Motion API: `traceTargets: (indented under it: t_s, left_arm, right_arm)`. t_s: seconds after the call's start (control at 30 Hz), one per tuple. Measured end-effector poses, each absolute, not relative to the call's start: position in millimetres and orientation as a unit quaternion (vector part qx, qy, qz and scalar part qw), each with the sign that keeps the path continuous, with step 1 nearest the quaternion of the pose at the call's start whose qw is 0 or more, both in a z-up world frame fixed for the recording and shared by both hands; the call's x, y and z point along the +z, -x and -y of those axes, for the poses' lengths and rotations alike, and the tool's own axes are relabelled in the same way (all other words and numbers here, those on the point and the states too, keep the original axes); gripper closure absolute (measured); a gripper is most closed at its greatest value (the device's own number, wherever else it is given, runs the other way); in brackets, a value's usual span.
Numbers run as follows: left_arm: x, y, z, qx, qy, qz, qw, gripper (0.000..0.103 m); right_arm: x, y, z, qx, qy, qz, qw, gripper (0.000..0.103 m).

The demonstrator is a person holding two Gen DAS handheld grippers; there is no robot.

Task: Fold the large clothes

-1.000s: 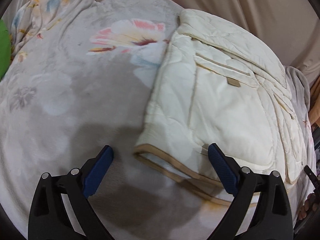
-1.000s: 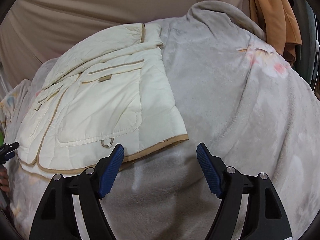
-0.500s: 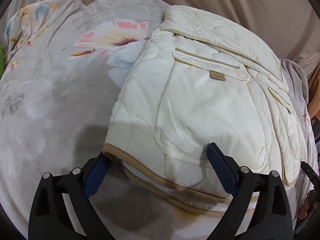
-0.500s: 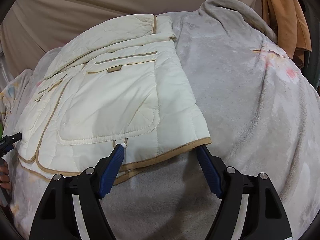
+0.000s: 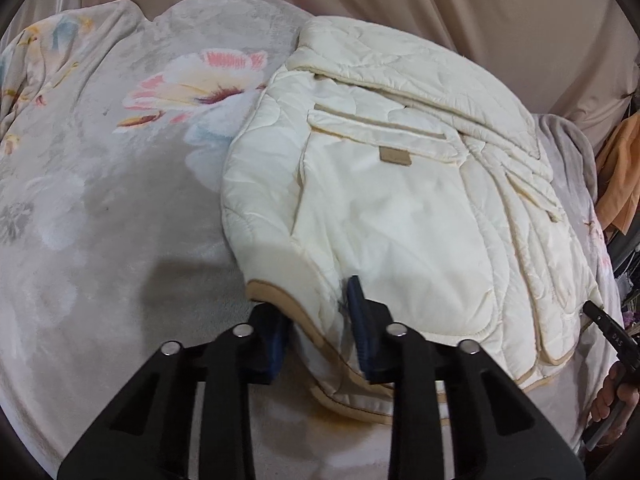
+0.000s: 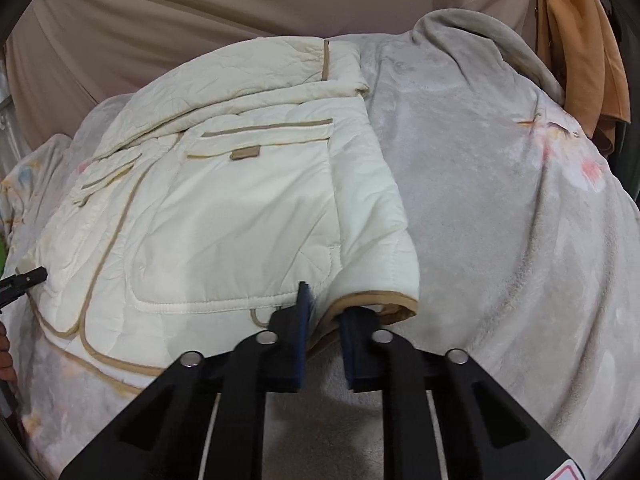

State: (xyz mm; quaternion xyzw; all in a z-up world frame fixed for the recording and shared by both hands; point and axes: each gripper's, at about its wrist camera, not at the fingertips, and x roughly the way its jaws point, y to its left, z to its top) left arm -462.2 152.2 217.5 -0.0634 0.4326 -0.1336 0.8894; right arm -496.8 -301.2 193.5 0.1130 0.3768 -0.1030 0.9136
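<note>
Two handheld grippers, each with two blue-padded fingers, work on one cream quilted jacket [image 5: 400,200]. The left gripper [image 5: 316,324] has its fingers pressed together on the jacket's tan-trimmed hem at its near left corner; the left pad is partly hidden under the fabric. The right gripper [image 6: 326,316] pinches the same hem at the near right corner, its pads half covered by the trim.

The jacket lies folded on one grey plush blanket [image 5: 100,220] printed with pale flowers, which covers the whole surface. Two flapped chest pockets show, one bearing a small tan label [image 5: 395,157]. One orange garment [image 6: 580,40] hangs at the right edge, cut off by the frame. Beige draped fabric [image 6: 200,8] fills the background.
</note>
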Motion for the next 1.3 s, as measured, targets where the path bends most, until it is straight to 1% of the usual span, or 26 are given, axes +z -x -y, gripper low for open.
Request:
traceTargets:
  t_s: [0.1,0.17,0.33,0.43,0.53,0.63,0.73,0.8,0.87,1.0,1.13,1.3]
  left_arm:
    - [226,468,-155,-0.146,0.067,-0.418,0.894,0.087]
    - [235,476,-159,-0.155,0.072,-0.407,0.897,0.089]
    - [261,510,-176,-0.197,0.094,-0.383,0.898,0.090]
    - [281,552,-195,-0.228,0.106,-0.353,0.901,0.091]
    - [304,598,-217,-0.264,0.134,-0.303,0.906,0.090]
    - [328,640,-236,-0.285,0.148,-0.234,0.918,0.090]
    - [346,673,-246,-0.290,0.153,-0.158,0.931,0.090]
    - [354,682,-249,-0.293,0.161,-0.128,0.934,0.089]
    - [362,668,-252,-0.291,0.161,-0.120,0.935,0.089]
    - [382,624,-222,-0.244,0.133,-0.148,0.949,0.086]
    - [384,546,-175,-0.201,0.088,-0.210,0.953,0.083]
    - [342,437,-136,-0.129,0.034,-0.302,0.944,0.079]
  right_arm:
    - [200,506,308,-0.091,-0.133,-0.363,0.918,0.099]
    - [207,516,313,-0.076,-0.151,-0.347,0.922,0.100]
    - [230,551,322,-0.023,-0.190,-0.310,0.931,0.101]
    - [246,592,328,0.019,-0.210,-0.278,0.937,0.101]
    - [268,646,329,0.050,-0.202,-0.228,0.951,0.101]
    - [297,696,314,0.084,-0.163,-0.164,0.969,0.101]
    - [325,731,289,0.101,-0.099,-0.104,0.984,0.101]
    - [340,740,281,0.111,-0.082,-0.074,0.988,0.101]
    - [352,734,280,0.121,-0.084,-0.054,0.988,0.101]
    - [369,687,294,0.109,-0.111,-0.052,0.986,0.101]
    - [367,603,309,0.075,-0.146,-0.104,0.981,0.101]
    - [339,494,325,0.031,-0.181,-0.187,0.965,0.101]
